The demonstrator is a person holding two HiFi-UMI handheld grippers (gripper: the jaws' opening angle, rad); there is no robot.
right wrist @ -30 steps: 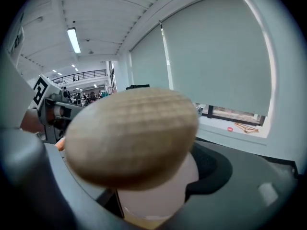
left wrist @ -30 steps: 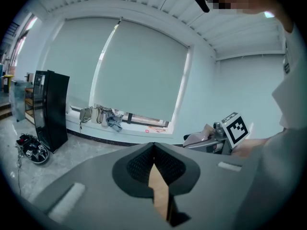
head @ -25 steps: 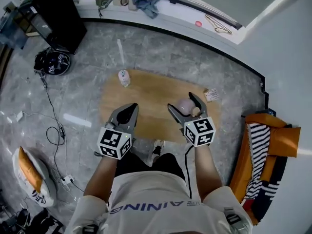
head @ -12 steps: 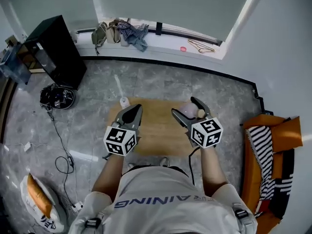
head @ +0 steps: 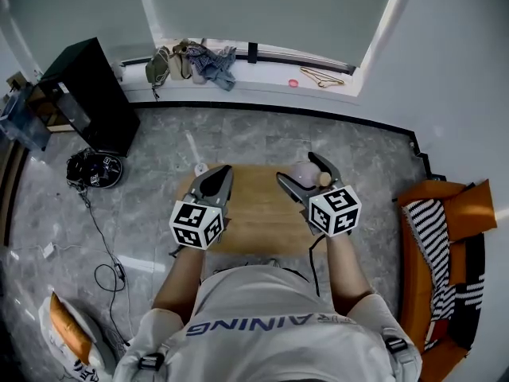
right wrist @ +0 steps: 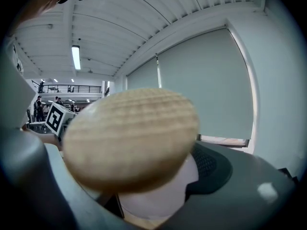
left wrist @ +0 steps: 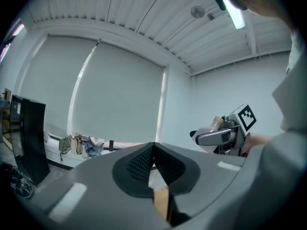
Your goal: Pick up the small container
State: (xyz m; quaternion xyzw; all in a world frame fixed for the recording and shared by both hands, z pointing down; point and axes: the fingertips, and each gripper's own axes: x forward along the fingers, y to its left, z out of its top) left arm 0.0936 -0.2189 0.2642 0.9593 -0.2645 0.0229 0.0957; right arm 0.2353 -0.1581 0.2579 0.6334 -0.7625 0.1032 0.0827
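Observation:
The small container [head: 302,172] is a pale pink jar with a round wooden lid [head: 324,180]. My right gripper [head: 307,172] is shut on it and holds it up above the wooden table [head: 254,213]. In the right gripper view the lid [right wrist: 132,138] fills the middle, with the jar's pale body [right wrist: 158,198] below it between the grey jaws. My left gripper [head: 219,175] hangs level with it on the left, jaws together and holding nothing. In the left gripper view its jaws [left wrist: 153,147] meet, and the right gripper with the container [left wrist: 217,128] shows at the right.
A small white bottle [head: 200,168] stands at the table's far left corner. A black cabinet [head: 87,86] and a round robot vacuum [head: 94,170] are at the left. An orange seat with a striped cloth [head: 441,229] is at the right. Clothes [head: 195,58] lie on the window sill.
Both grippers have come up from the table, the right one keeping the container. The head view has risen, so the table looks smaller and more of the window shows.

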